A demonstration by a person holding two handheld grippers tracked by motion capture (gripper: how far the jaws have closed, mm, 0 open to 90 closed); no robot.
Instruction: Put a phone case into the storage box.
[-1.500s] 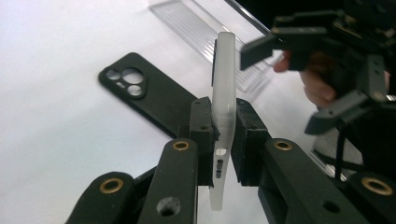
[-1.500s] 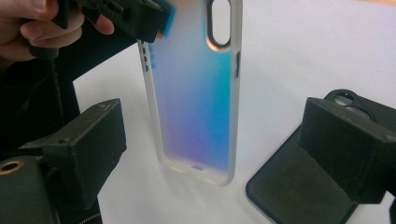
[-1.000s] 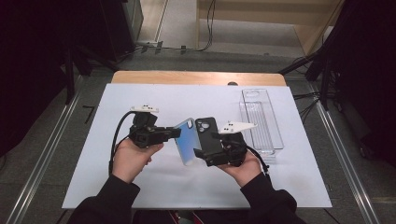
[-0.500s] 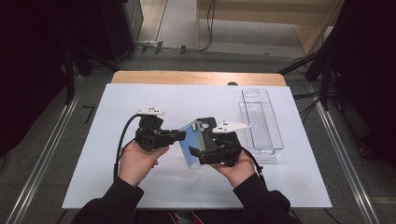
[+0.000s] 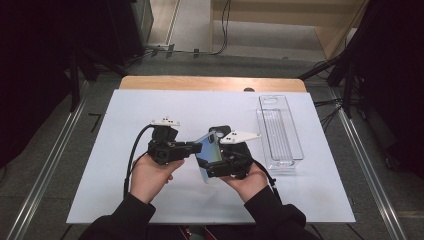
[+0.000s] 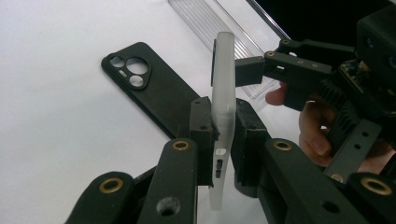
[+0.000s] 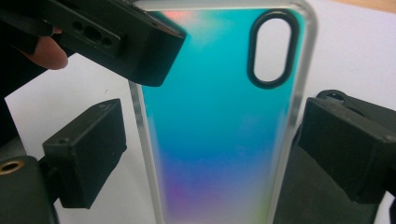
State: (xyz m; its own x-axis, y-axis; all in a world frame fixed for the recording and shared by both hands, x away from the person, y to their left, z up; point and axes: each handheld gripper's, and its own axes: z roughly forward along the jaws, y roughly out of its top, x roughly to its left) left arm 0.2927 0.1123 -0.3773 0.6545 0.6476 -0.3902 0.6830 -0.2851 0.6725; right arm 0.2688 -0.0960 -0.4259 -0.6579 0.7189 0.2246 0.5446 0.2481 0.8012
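A clear phone case with an iridescent blue back (image 5: 209,150) is held up on edge above the mat. My left gripper (image 6: 222,126) is shut on its long side, with one jaw on each face. My right gripper (image 7: 212,149) is open and straddles the case's (image 7: 215,116) width. Its jaws stand close to both long edges, and a sliver of mat shows beside the left one. A black phone case (image 6: 144,88) lies flat on the mat behind, camera cut-out facing up. In the high view the black case (image 5: 220,131) peeks out past my right gripper (image 5: 214,162).
A clear plastic tray (image 5: 280,130) lies lengthwise at the right of the white mat (image 5: 125,120); its ribbed wall (image 6: 210,18) shows beyond the black case. A wooden table edge (image 5: 210,83) runs along the back. Both hands meet at the mat's middle front.
The two hands have come together. My left gripper carried the blue case to the right, and my right gripper moved in until its jaws straddled the case.
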